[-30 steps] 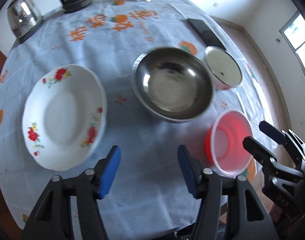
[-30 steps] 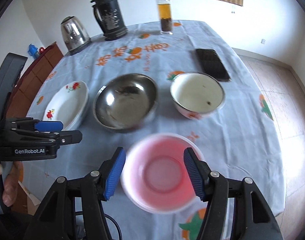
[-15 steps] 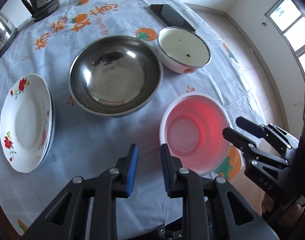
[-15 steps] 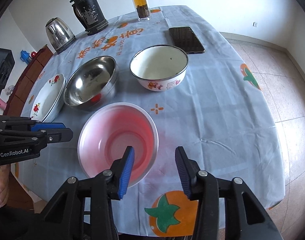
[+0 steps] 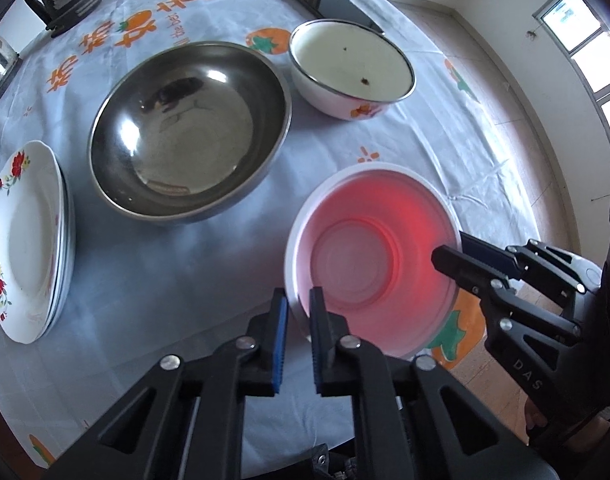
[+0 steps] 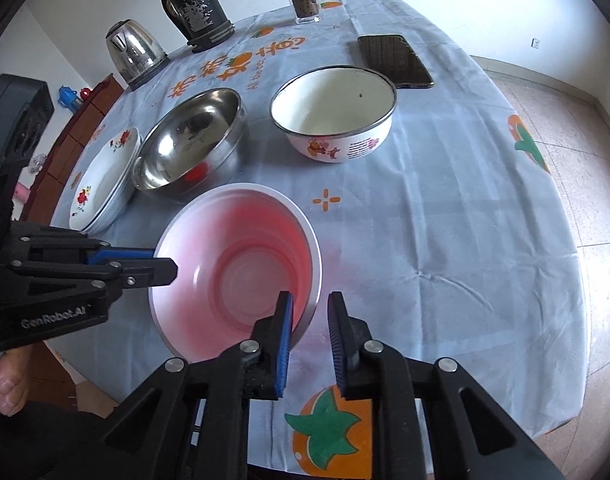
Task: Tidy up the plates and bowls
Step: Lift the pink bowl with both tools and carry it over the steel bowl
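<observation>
since both claws sit on opposite sides of one rim, the coming move turns on that line across the pink plastic bowl (image 5: pixel 369 264). the bowl stands upright near the table's front edge. the left gripper (image 5: pixel 297 320) takes its left side and the right gripper (image 6: pixel 310 328) its right side, so neither hand is the nearer one.

the left gripper is clamped nearly shut, one blue ribbed pad inside the wall and one outside, pinching the thin rim. the right gripper's jaws are closing with the rim between them. its inner pad looks to be against the wall, while the outer pad seems to stand just off it, though the fisheye view makes that hard to judge.

the bowl is round, thin-walled and translucent, white at the lip and glowing red within. it probably flexes under a pinch.

just beyond it stands a wide steel mixing bowl (image 5: pixel 189 128), shiny and deep. further right is a white enamel bowl (image 5: pixel 349 64) with a dark metal rim and printed sides. a low stack of floral plates (image 5: pixel 21 240) lies to the left on the pale blue tablecloth (image 5: pixel 153 272).
</observation>
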`<state>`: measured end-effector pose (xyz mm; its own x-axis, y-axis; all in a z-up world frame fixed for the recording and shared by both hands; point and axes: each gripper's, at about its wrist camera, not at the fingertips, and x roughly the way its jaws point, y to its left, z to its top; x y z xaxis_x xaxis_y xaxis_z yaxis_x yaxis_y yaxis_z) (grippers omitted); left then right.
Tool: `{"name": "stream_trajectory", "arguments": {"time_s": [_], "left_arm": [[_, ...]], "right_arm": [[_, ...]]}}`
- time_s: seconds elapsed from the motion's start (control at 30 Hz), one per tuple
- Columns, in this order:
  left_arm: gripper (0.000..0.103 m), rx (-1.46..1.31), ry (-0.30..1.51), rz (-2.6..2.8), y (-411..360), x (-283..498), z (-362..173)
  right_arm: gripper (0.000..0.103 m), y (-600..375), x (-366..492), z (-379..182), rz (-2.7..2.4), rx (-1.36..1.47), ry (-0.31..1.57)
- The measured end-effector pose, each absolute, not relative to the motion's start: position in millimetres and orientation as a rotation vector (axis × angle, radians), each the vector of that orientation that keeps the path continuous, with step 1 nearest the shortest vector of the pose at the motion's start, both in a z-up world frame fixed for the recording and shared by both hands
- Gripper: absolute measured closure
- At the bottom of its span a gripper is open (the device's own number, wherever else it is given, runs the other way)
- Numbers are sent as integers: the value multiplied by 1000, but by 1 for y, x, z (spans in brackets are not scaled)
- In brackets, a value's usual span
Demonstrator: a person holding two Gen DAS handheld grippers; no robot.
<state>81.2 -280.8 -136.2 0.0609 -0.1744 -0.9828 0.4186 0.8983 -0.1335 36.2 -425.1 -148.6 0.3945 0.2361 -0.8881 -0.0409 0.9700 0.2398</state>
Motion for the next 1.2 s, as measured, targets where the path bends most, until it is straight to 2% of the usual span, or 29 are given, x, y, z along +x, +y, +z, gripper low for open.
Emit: {"name": "stream_trajectory", "arguments": {"time_s": [0.53,1.2], "left_arm": [[96,165,1386,-413,-277,72,-108],[95,93,1293,-363,-246,84,-63]], "right_arm": [[91,-428,37,-128,257,183,1110],[90,-404,55,-69,293,162,978]]}}
